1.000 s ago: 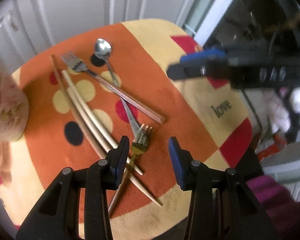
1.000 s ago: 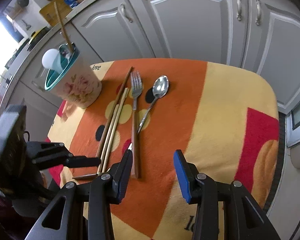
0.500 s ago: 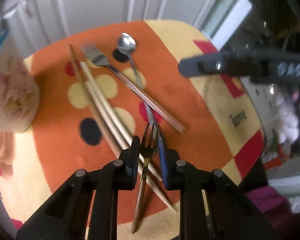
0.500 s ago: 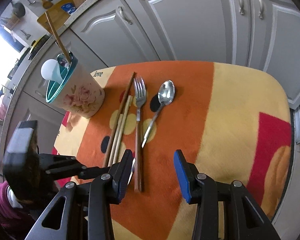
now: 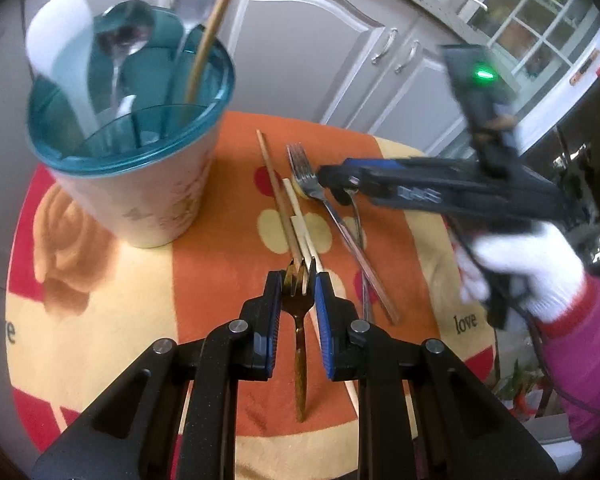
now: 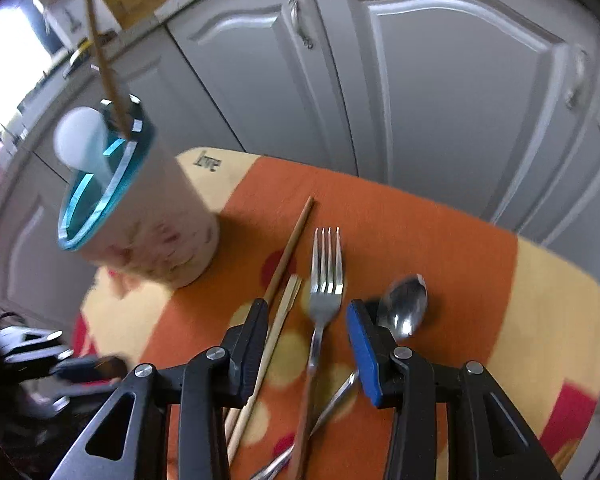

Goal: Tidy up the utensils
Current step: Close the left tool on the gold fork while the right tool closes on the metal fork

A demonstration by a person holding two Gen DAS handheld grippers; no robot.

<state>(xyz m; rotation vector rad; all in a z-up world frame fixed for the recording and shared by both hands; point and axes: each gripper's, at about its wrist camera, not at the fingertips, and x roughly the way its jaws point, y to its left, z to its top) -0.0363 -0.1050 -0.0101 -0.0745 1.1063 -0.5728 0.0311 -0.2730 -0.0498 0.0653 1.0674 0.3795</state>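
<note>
Now the left hand-held gripper is clenched on a small gold fork, its blue pads pressing the fork's head from both sides while the handle hangs back toward the camera above the orange patterned cloth on the worktop. Just beyond the fork's tines lie pale chopsticks and a darker wooden one beside them. A floral holder with a teal rim stands to the left, already holding spoons, a white ladle and a chopstick. The right hand-held gripper, held by a white-gloved hand, hangs released over a silver fork; its pads stand apart on either side of the fork's neck without pressing it. A silver spoon lies just beside the right pad.
</note>
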